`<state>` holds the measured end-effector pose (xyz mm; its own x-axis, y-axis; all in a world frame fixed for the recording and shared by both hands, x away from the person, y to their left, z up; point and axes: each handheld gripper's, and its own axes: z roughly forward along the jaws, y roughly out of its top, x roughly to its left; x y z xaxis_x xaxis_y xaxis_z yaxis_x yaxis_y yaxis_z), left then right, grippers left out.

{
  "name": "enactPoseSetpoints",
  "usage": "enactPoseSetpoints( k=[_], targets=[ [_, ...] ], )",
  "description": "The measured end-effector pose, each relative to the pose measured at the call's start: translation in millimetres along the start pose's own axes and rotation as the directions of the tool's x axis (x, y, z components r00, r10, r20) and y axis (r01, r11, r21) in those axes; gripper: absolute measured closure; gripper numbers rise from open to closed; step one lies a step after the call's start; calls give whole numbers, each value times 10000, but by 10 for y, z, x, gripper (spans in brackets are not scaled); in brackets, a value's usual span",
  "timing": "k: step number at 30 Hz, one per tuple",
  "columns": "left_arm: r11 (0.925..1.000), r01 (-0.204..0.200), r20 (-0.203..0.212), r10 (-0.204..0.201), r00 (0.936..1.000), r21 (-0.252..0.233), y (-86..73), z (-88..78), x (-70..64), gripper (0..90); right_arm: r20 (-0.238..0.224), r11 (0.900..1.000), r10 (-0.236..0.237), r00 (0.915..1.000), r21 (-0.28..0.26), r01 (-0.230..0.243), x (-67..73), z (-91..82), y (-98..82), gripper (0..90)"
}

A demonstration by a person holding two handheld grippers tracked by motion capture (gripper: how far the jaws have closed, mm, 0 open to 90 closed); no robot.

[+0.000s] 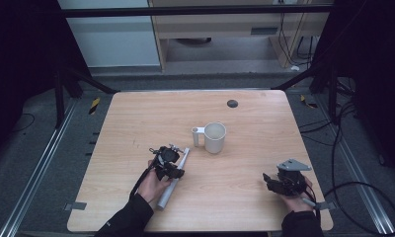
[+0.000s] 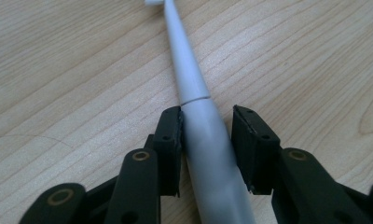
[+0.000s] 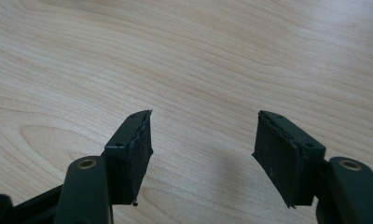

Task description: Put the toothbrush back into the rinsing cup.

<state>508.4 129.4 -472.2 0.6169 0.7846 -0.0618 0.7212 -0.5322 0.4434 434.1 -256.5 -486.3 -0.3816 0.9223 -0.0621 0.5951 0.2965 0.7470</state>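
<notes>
A white electric toothbrush [image 1: 168, 195] lies flat on the wooden table [image 1: 136, 118], its thin neck [image 2: 187, 65] pointing toward a white mug [image 1: 215, 137]. My left gripper [image 1: 175, 170] straddles the brush's thick handle [image 2: 208, 154] just behind the seam with the neck. One pad [image 2: 175, 140] lies against the handle, while the other pad [image 2: 243, 144] stands a small gap off it. At the table's near right, my right gripper [image 1: 269, 180] hovers low with its jaws wide apart over bare wood [image 3: 203, 154] and nothing between them.
The mug stands upright just past the table's middle, its handle turned left toward the brush head. A small dark round disc [image 1: 232, 103] sits near the far edge. Cables [image 1: 363, 192] lie on the floor to the right of the table.
</notes>
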Motion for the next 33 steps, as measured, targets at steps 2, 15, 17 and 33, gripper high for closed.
enactPoseSetpoints(
  k=[2, 15, 17, 33],
  targets=[
    [10000, 25, -32, -25, 10000, 16, 3, 0, 2, 662, -3, 10000, 3, 10000, 9, -3, 0, 0, 0, 365],
    [9982, -571, 48, 571, 9984, 154, -1, -58, -34, 669, 4, 10000, 22, 10000, 17, -22, -9, -6, -1, 366],
    [9981, -618, 160, 617, 9980, 67, -4, -118, -27, 670, 19, 10000, -13, 10000, -14, 13, -13, -7, -2, 367],
    [9966, -589, 164, 599, 9981, -570, -49, -333, 26, 672, 7, 10000, 21, 10000, -9, -21, -12, -12, -1, 370]
  ],
)
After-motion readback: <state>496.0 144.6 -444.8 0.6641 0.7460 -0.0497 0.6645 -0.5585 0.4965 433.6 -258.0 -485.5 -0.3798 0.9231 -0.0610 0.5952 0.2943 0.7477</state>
